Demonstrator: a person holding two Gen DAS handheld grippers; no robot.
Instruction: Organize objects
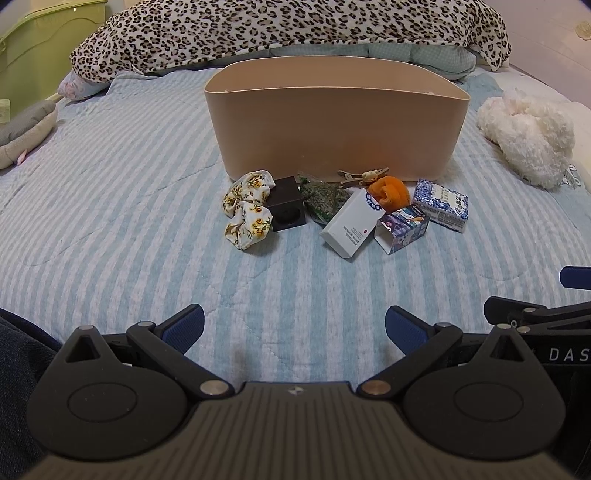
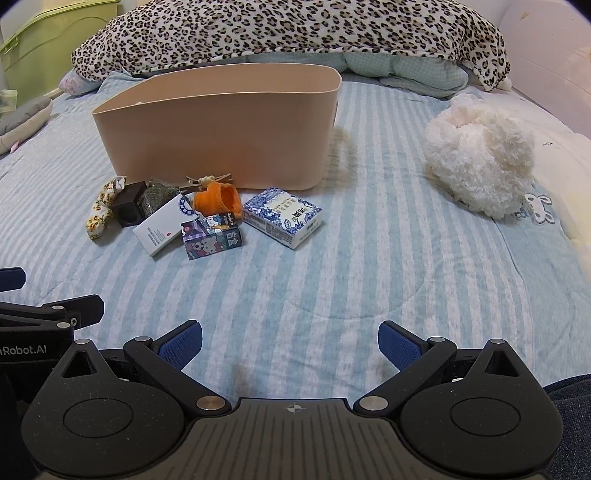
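Observation:
A tan oval bin [image 1: 332,122] [image 2: 221,125] stands on the striped bed. In front of it lie a floral scrunchie [image 1: 245,212] [image 2: 103,206], a black cube [image 1: 284,208] [image 2: 129,210], a green packet [image 1: 321,197] [image 2: 153,197], a hair clip [image 1: 364,175] [image 2: 207,181], an orange cloth [image 1: 389,190] [image 2: 219,197], a white box [image 1: 351,225] [image 2: 164,225], a cartoon box [image 1: 402,227] [image 2: 212,236] and a blue-patterned box [image 1: 441,205] [image 2: 284,218]. My left gripper [image 1: 294,328] and right gripper [image 2: 290,341] are open, empty and well short of the objects.
A leopard-print blanket [image 1: 288,29] is heaped behind the bin. A white plush toy [image 1: 528,140] [image 2: 480,155] lies at the right. A grey cushion [image 1: 22,129] and a green cabinet [image 1: 40,48] are at the left. The blue striped quilt [image 1: 147,221] covers the bed.

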